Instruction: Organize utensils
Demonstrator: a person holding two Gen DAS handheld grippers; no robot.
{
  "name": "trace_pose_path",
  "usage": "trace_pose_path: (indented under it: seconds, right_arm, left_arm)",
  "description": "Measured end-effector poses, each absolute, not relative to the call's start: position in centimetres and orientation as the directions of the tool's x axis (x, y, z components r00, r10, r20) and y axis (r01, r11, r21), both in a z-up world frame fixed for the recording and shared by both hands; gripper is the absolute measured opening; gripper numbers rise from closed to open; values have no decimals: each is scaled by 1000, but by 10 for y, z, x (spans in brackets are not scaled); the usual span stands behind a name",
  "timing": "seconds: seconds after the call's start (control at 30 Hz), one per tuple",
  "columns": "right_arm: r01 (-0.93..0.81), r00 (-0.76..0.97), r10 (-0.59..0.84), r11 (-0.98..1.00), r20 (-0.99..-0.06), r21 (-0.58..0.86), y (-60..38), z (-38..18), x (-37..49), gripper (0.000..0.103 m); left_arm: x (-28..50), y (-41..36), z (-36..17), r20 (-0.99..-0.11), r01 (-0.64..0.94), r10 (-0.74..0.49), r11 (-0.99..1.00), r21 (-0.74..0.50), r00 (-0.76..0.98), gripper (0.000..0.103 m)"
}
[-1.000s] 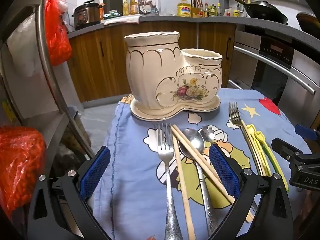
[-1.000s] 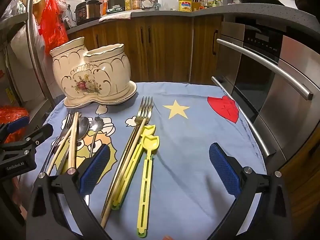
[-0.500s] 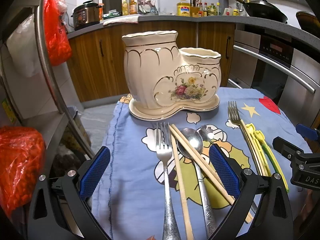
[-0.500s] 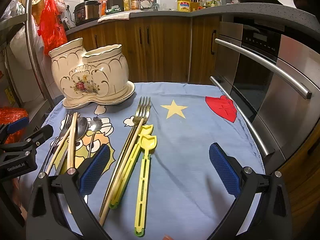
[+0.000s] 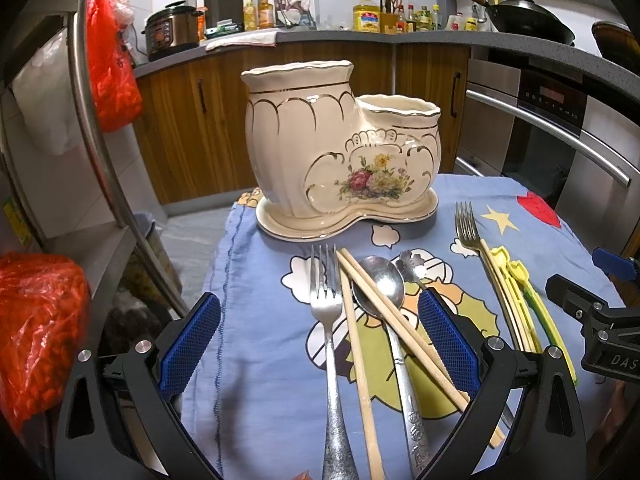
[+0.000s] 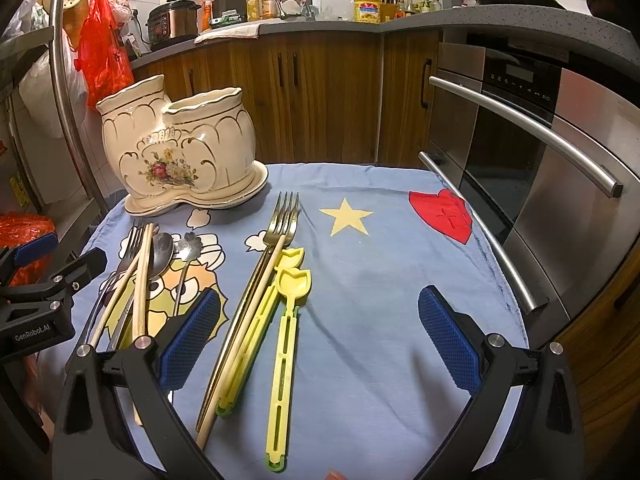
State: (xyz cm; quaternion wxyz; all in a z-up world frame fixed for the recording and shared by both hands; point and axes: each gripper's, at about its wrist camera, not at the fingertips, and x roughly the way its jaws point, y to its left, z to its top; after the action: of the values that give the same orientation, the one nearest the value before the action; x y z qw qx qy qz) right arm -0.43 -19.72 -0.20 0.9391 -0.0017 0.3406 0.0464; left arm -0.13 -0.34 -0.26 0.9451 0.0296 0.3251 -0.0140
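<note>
A cream ceramic two-pot utensil holder [image 5: 340, 152] [image 6: 180, 152] stands at the far side of a blue cartoon cloth [image 5: 272, 344] [image 6: 380, 280]. Before it lie a steel fork [image 5: 330, 344], two wooden chopsticks [image 5: 400, 324] and a steel spoon [image 5: 384, 300]. Further right lie two forks [image 6: 280, 224], a chopstick and yellow plastic utensils [image 6: 286, 320]. My left gripper [image 5: 318, 344] is open above the fork, chopsticks and spoon, holding nothing. My right gripper [image 6: 318, 340] is open over the yellow utensils, also holding nothing.
A stainless oven with bar handles [image 6: 520, 128] borders the table's right side. A metal rack pole [image 5: 104, 128] and red plastic bags [image 5: 36, 328] stand at the left. Wooden cabinets and a cluttered counter [image 5: 320, 32] run behind.
Both grippers have drifted slightly; the holder sits a little lower and nearer in the views. Nothing has been grasped or moved on the cloth.
</note>
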Motion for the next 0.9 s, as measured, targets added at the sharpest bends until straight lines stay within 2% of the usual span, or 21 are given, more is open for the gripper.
trace_pose_path:
  seconds: [0.9]
  right_arm:
    - [-88,759,88,996,-645,33,-198,-4,-5,98]
  left_arm:
    - [2,-3,-1,-618,45,-5,998,49,786,98]
